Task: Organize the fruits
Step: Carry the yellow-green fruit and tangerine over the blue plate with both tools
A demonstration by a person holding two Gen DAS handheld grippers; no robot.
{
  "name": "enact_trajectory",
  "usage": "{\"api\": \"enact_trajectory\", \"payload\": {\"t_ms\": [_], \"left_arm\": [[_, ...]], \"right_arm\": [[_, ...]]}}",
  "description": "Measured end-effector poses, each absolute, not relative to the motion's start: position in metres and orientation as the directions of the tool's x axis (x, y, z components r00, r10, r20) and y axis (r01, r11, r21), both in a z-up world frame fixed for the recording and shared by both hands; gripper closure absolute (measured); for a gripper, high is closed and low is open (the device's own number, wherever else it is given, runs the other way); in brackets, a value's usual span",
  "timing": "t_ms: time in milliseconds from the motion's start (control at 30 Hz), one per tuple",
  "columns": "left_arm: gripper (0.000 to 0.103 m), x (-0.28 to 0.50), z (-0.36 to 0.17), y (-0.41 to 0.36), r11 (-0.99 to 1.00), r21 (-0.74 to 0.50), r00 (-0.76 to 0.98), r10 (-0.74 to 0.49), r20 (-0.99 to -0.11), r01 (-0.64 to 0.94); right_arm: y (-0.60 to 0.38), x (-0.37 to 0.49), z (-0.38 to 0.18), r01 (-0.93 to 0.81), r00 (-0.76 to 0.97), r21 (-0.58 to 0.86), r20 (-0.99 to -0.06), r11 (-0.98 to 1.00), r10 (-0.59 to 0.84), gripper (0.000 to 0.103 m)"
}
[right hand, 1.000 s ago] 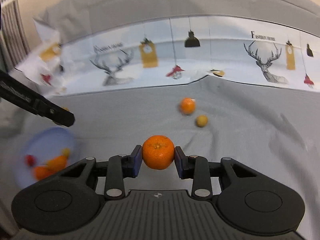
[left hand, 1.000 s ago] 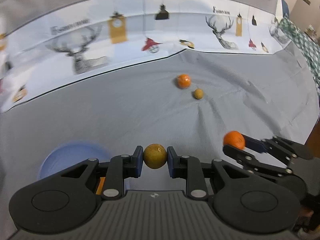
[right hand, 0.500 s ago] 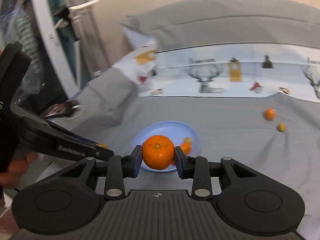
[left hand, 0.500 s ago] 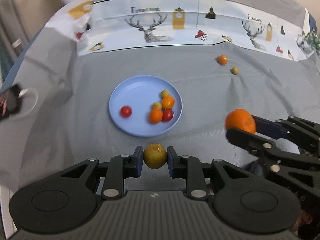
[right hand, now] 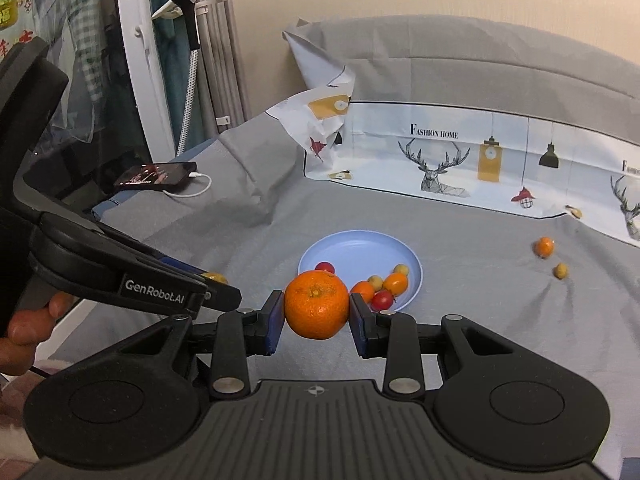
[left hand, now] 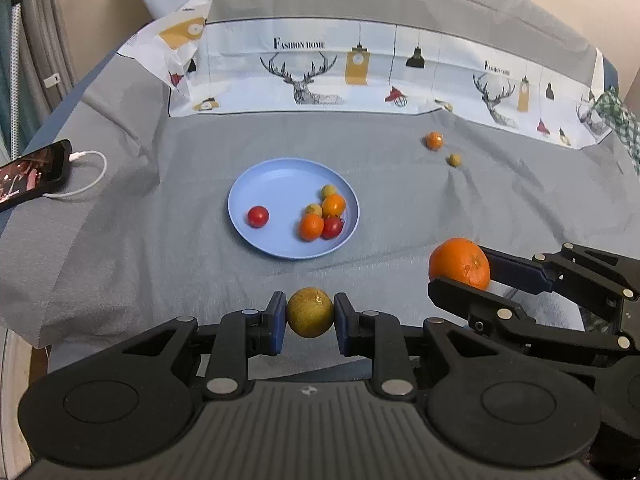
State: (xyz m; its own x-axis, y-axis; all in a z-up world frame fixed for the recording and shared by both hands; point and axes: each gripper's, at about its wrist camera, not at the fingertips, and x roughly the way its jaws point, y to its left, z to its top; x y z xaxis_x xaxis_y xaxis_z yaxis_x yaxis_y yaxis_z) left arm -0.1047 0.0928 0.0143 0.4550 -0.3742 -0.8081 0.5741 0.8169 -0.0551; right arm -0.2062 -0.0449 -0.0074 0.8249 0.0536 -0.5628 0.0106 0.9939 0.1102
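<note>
Nearest the left camera, the left gripper (left hand: 310,322) was clamped on a yellow-green fruit (left hand: 310,318), its blue pads pressed against both sides and the fruit held above the near edge of the grey sheet (left hand: 120,240). Just to its right in that view, the right gripper (left hand: 460,276) was clamped on a large orange (left hand: 460,266), also held clear of the sheet. In the right wrist view the same orange (right hand: 317,305) sat squeezed between that gripper's pads, and a person's hand (right hand: 28,326) showed at the left edge around the handle of the other tool.

Beyond both grippers, a blue plate (left hand: 256,184) lay flat on the sheet. It held a red tomato (left hand: 258,216) alone on its left part. On its right part was a tight cluster: two small oranges (left hand: 311,227), a second red tomato (left hand: 332,227) and two small yellowish fruits (left hand: 329,191).

Farther back and to the right, well apart from the plate, a small orange (left hand: 434,140) and a small yellowish fruit (left hand: 454,159) lay near each other on the sheet.

At the far left a phone (left hand: 34,174) with a lit screen rested on the bed edge, with a white cable (left hand: 90,172) plugged into it. At the back, a printed cloth (left hand: 360,72) with deer and lamps ran across the bed.
</note>
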Motion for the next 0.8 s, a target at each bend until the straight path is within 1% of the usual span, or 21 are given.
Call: {"api": "enact_trajectory", "payload": {"t_ms": [267,800], "left_arm": [[0.076,-0.1046,0.0146,0.0951,0.820,-0.069,0.453,-0.383,-0.805,0.569],[0.076,-0.0973,0.0100,0.0946,0.820,-0.084,0.437,-0.385,-0.813,0.567]], "right_arm": [[-0.0376,-0.2100,-0.0056,-0.004,0.827,0.076,-0.560,0.997,0.046,0.067],[-0.0356,-0.2039,-0.0092,0.005,0.810,0.076,-0.585,0.997,0.041,0.067]]}}
